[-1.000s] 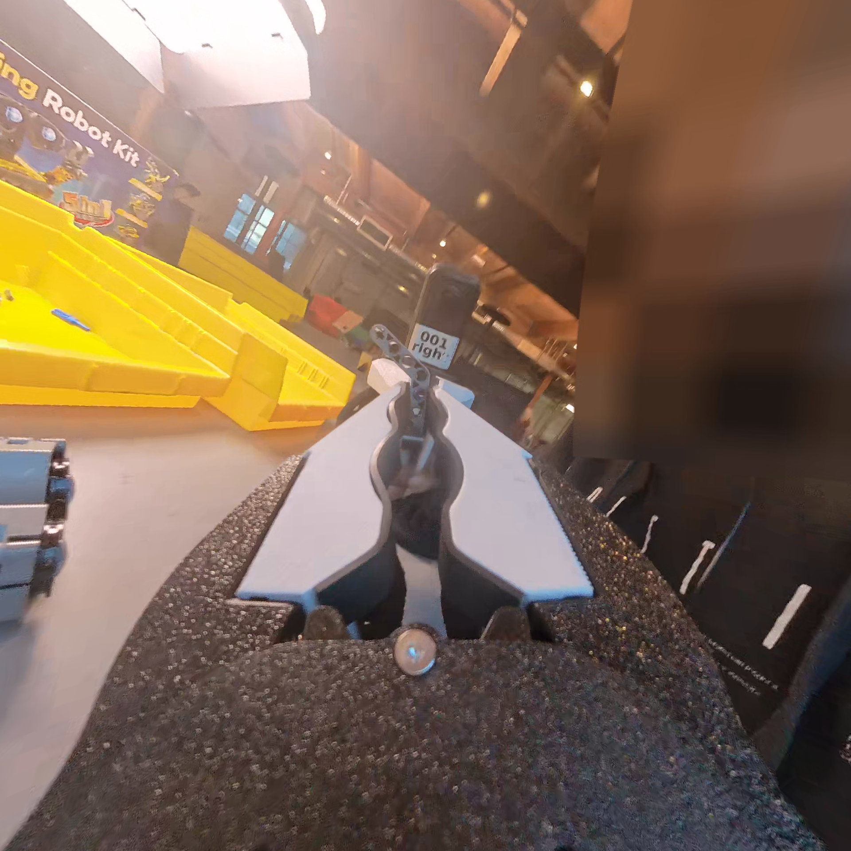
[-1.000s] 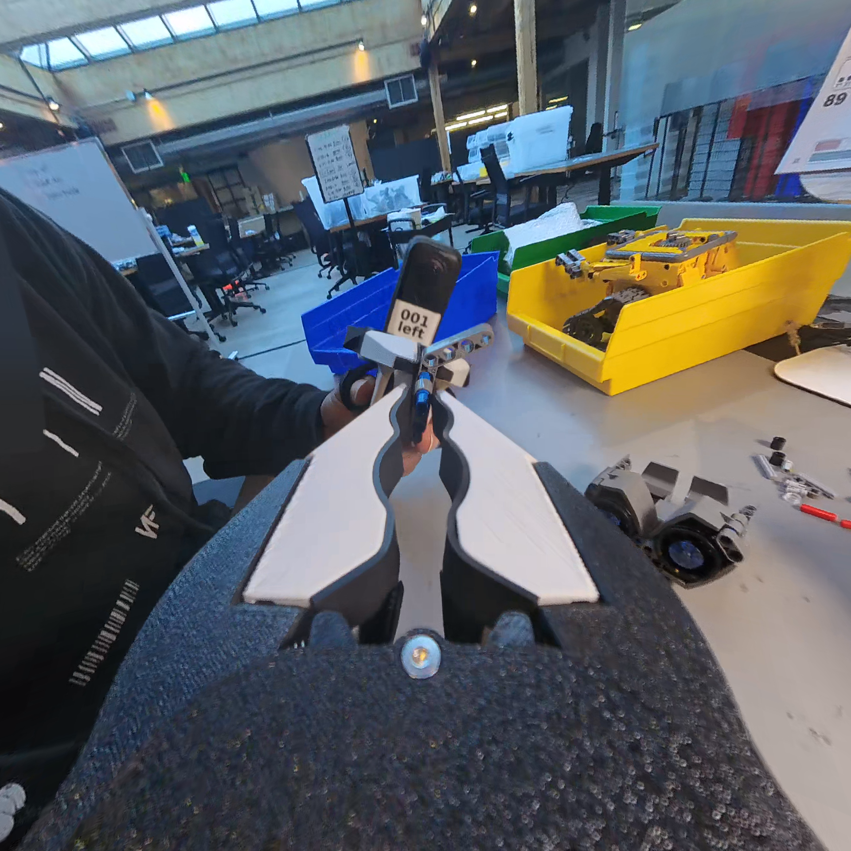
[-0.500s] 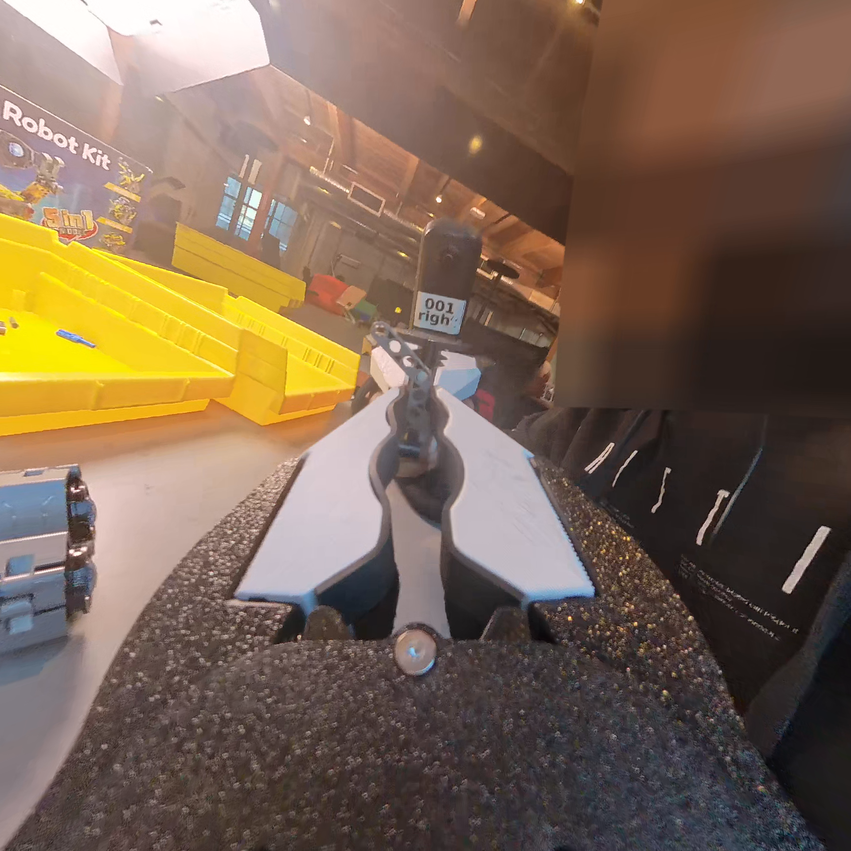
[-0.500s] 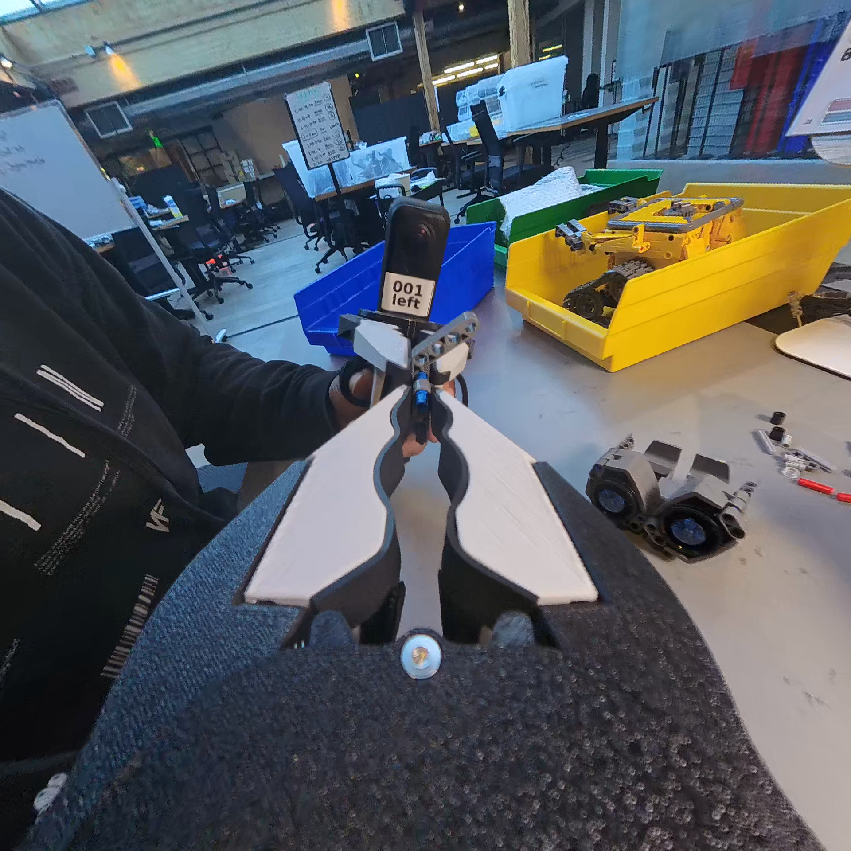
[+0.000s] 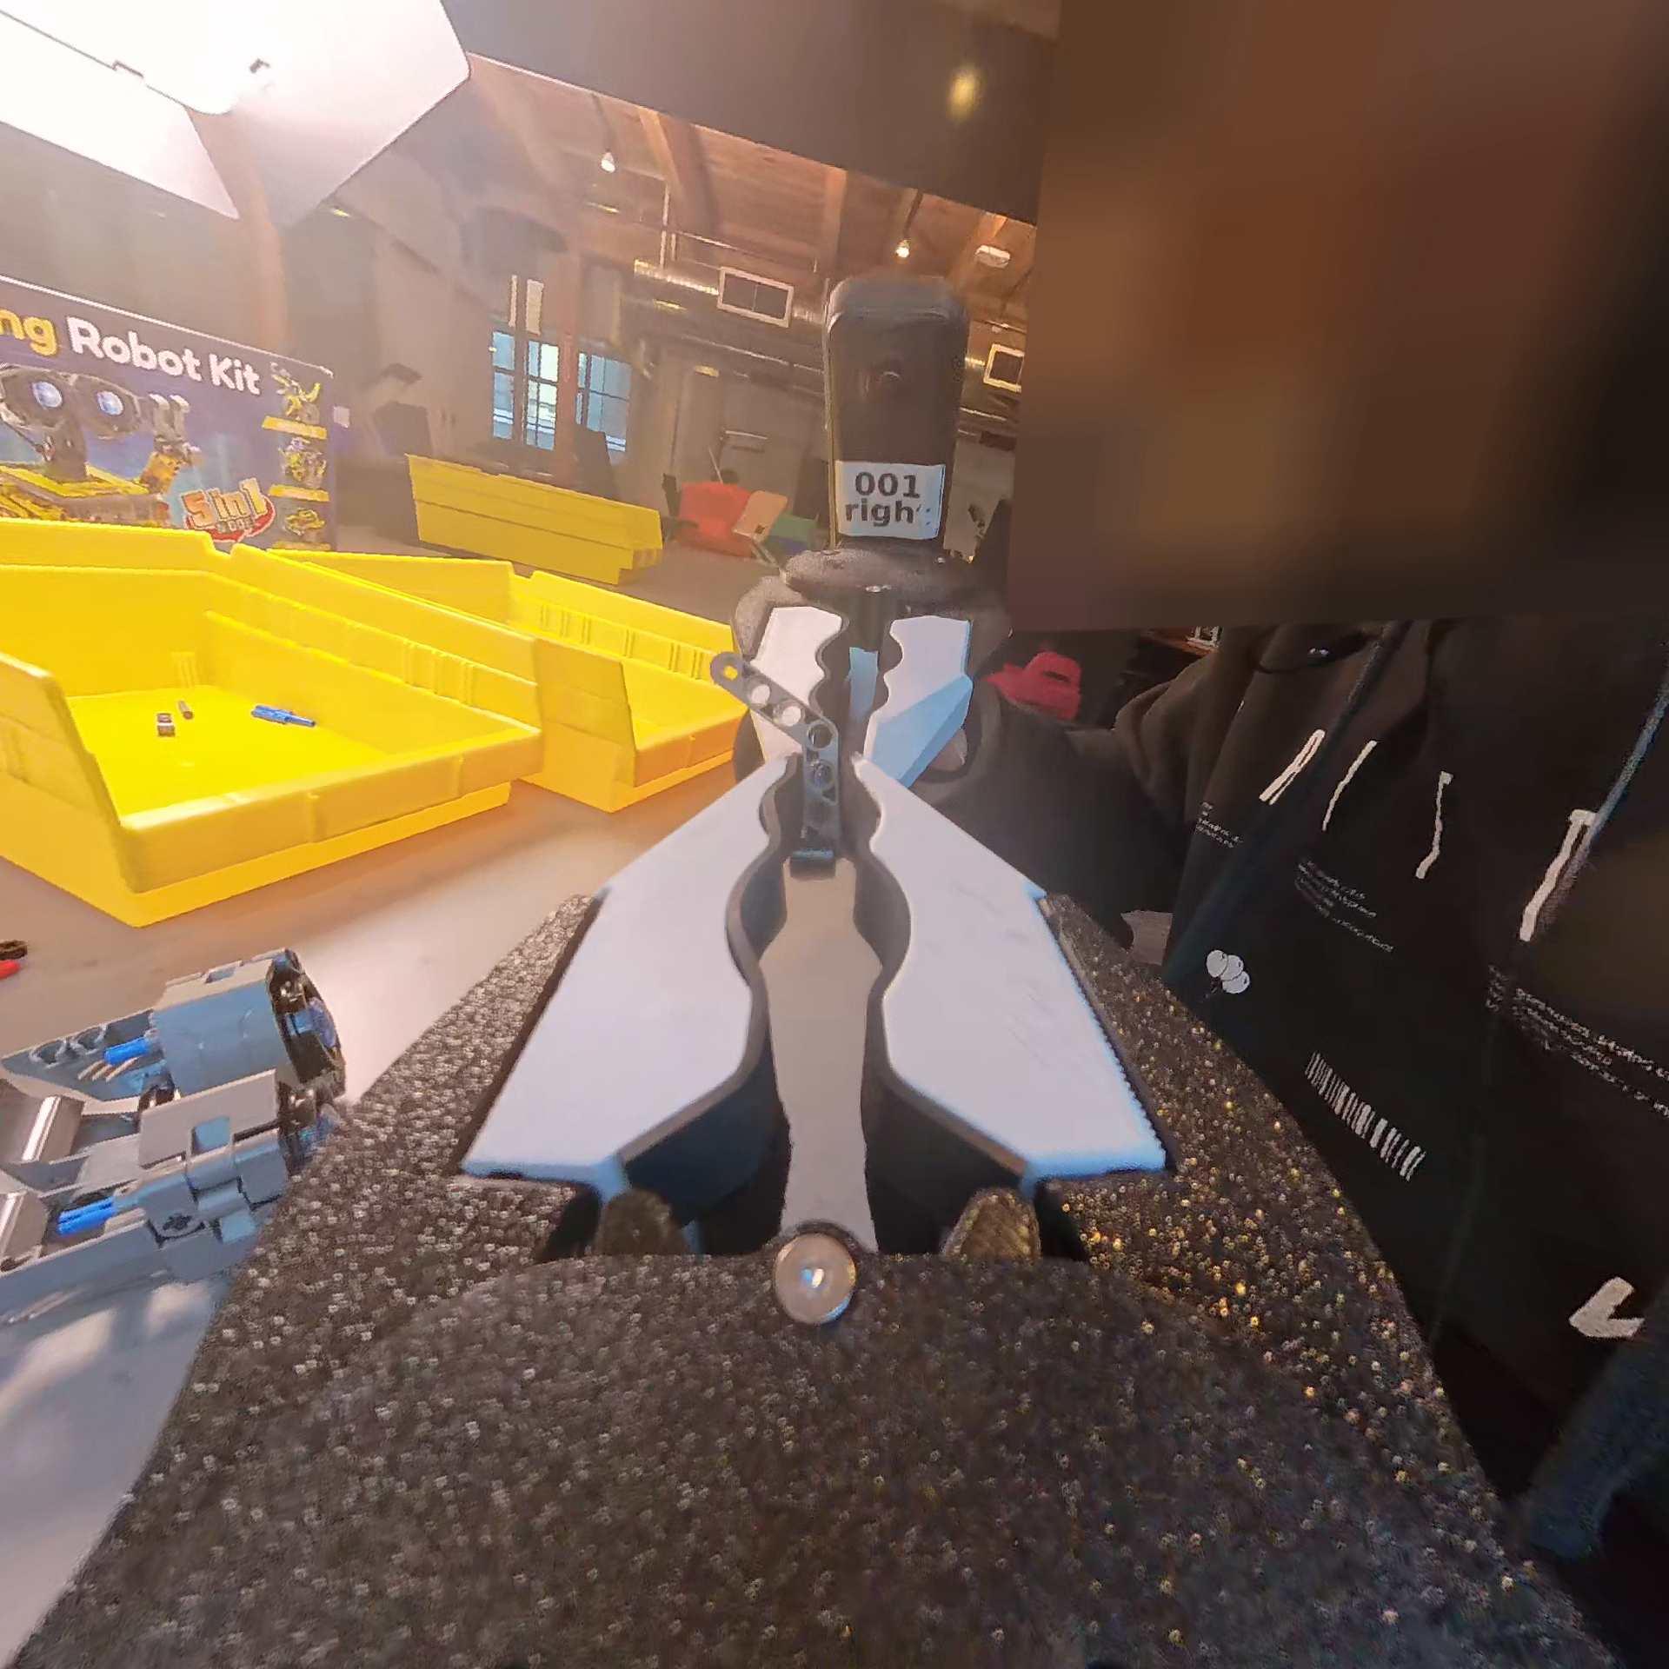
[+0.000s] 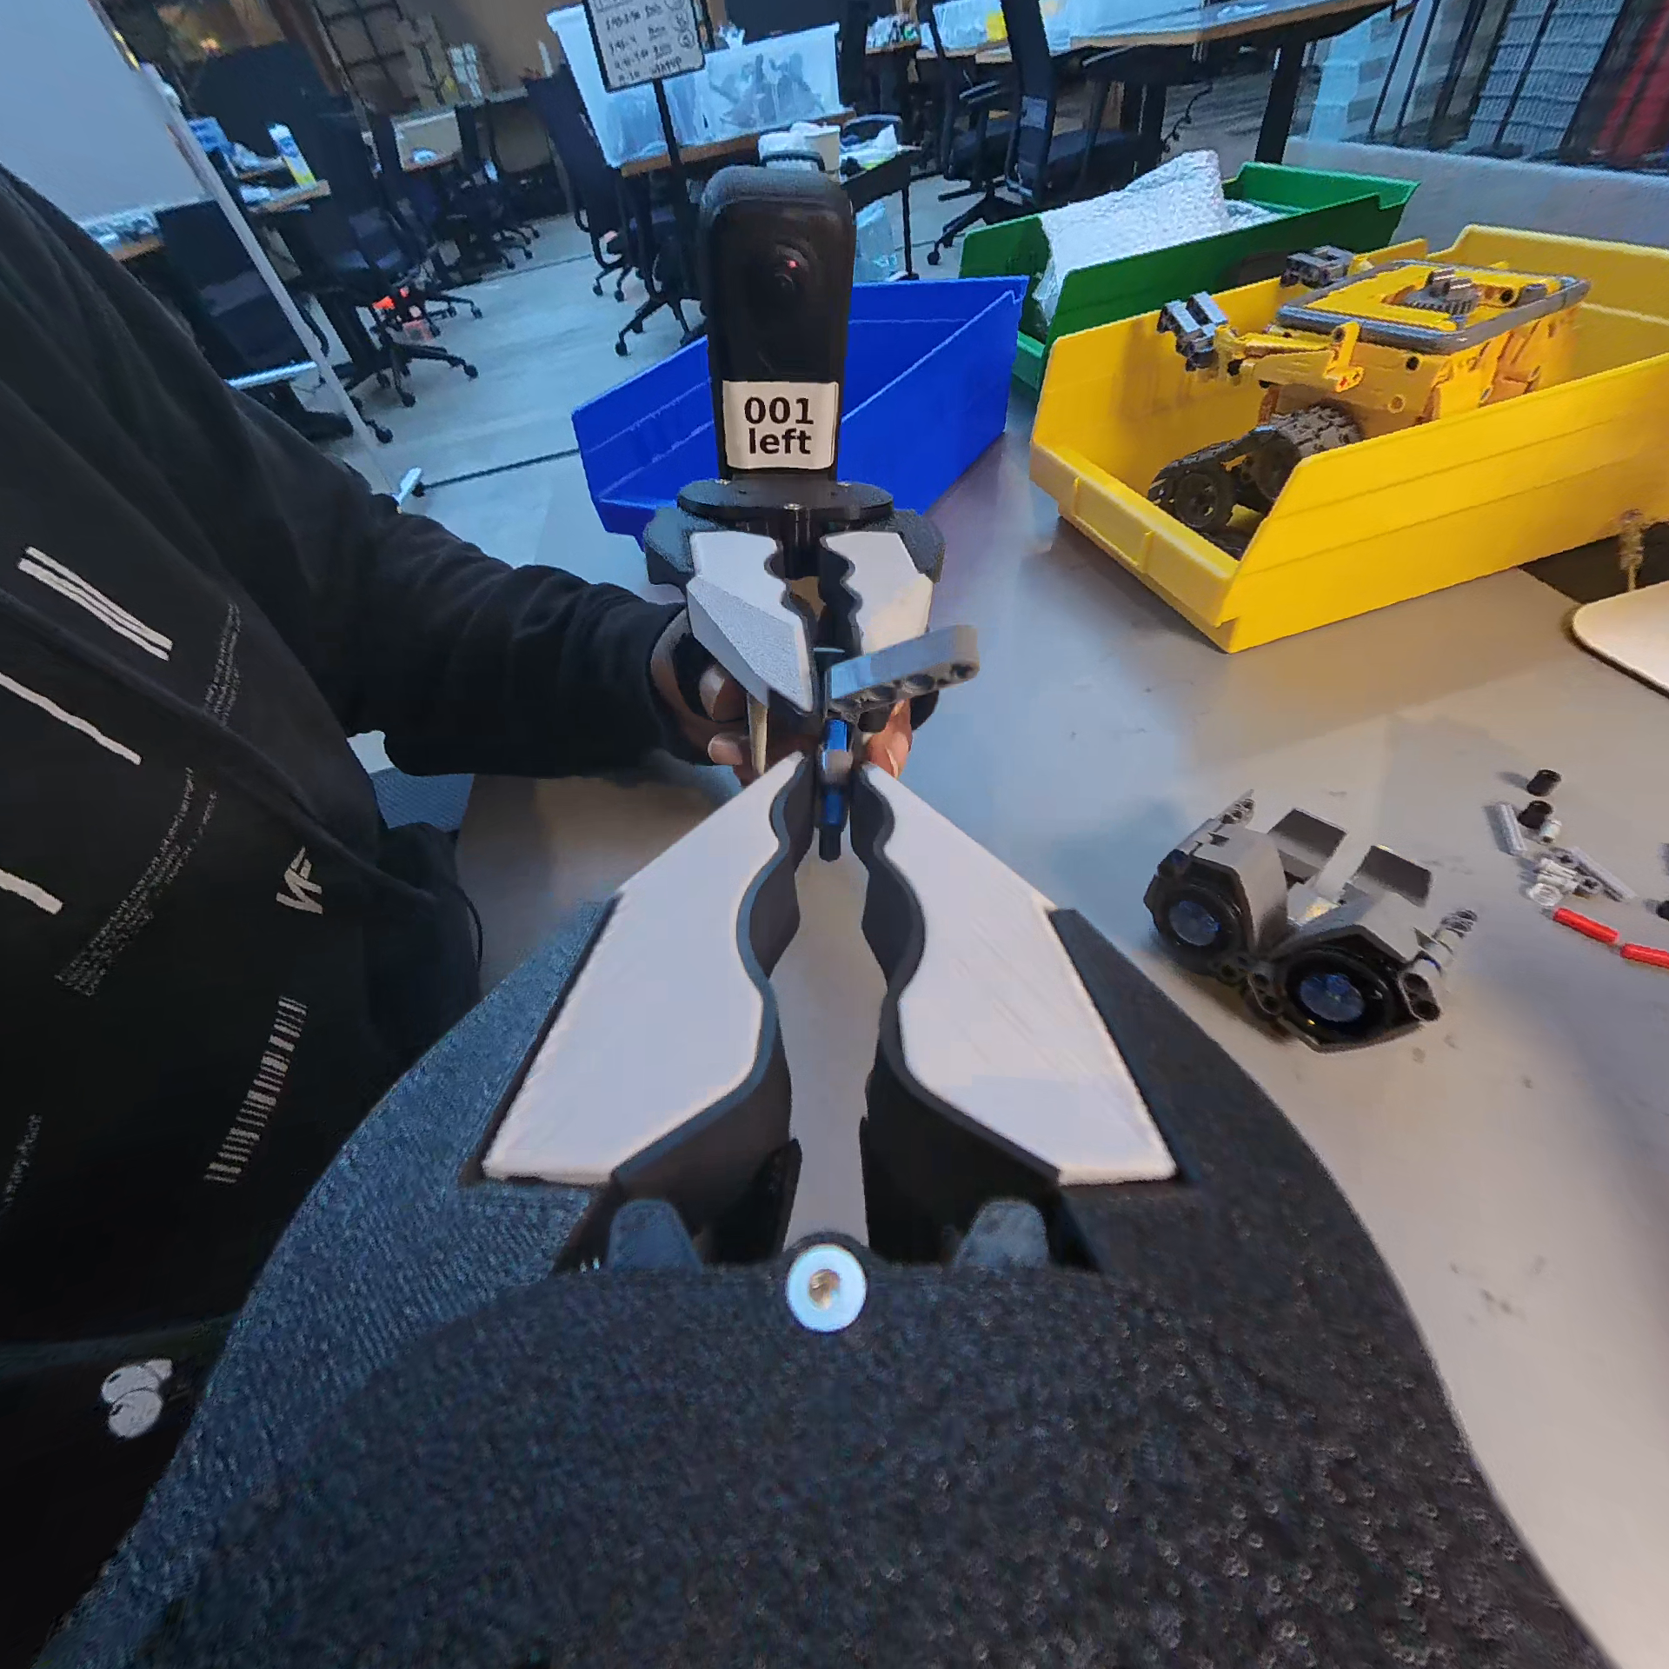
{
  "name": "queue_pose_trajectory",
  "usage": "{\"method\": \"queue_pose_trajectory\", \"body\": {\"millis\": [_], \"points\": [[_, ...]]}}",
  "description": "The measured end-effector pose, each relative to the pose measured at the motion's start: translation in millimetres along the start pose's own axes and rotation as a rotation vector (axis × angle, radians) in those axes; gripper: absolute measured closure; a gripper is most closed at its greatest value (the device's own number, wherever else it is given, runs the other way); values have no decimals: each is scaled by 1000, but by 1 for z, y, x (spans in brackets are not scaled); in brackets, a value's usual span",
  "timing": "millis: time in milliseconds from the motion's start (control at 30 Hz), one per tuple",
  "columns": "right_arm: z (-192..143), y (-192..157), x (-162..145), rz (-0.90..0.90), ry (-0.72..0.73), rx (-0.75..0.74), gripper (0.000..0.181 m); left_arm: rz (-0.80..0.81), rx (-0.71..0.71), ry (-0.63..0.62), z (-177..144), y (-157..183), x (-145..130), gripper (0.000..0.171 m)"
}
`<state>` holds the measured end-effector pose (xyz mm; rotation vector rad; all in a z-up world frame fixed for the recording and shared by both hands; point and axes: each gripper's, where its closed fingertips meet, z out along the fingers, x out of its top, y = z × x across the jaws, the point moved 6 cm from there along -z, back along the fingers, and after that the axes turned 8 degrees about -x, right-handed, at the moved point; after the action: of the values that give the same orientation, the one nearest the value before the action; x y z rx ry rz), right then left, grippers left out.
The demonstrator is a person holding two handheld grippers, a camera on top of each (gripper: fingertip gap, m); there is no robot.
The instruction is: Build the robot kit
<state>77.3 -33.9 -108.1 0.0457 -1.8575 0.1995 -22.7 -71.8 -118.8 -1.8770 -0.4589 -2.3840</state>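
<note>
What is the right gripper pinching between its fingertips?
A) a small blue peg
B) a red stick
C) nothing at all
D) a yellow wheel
A: in the right wrist view the right gripper is shut on a small blue peg, held up close to the gray bent beam with holes that the left gripper grips.

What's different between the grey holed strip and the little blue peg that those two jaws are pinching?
The grey holed strip is longer, flat, bent at an angle and pierced by a row of round holes. The blue peg is short, thin and straight. One arm of the strip sticks out sideways from the left gripper, while the peg points straight ahead from the right gripper. Both are small plastic building pieces clamped between closed jaws.
</note>
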Motion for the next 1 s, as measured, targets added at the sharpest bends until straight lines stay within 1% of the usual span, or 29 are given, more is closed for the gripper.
{"method": "queue_pose_trajectory", "body": {"millis": [67, 167, 233, 300, 333, 400, 467, 533, 600, 667, 733, 867, 900, 1000], "points": [[1, 0, 1, 24, 3, 10, 177, 2, 9, 3, 0, 1, 1, 165], [5, 4, -5, 68, -26, 11, 176, 46, 37, -59, 0, 1, -2, 165], [6, 3, -5, 53, -21, 10, 176, 71, 33, -70, 0, 3, -1, 165], [6, 1, -5, 48, -29, 14, 176, 131, 38, -116, 0, 4, -3, 165], [7, -1, -7, 17, -37, 13, 177, 148, 33, -134, -1, 5, -3, 164], [6, -7, -4, -41, -10, 36, 177, 124, 4, -119, 0, 9, -2, 164], [7, -4, -8, -45, -27, 38, 177, 94, 22, -154, 2, 7, -6, 164], [11, -1, -16, -12, -30, 48, 177, 57, 30, -174, 0, 5, -11, 164], [12, 1, -15, 21, 13, 54, 176, 40, 27, -136, -1, 4, -7, 164], [10, 2, -6, 40, 111, 64, 176, -33, 5, -41, -4, 1, 0, 165], [11, 5, -4, 48, 150, 40, 173, -100, -4, 20, -5, -2, 0, 165], [9, 6, 2, 164, 259, 77, 169, -244, -62, 225, -12, -4, 7, 166], [8, 6, 3, 181, 278, 78, 169, -264, -71, 257, -13, -5, 9, 166], [9, 6, 4, 207, 289, 75, 172, -288, -83, 287, -12, -5, 8, 166]]}}
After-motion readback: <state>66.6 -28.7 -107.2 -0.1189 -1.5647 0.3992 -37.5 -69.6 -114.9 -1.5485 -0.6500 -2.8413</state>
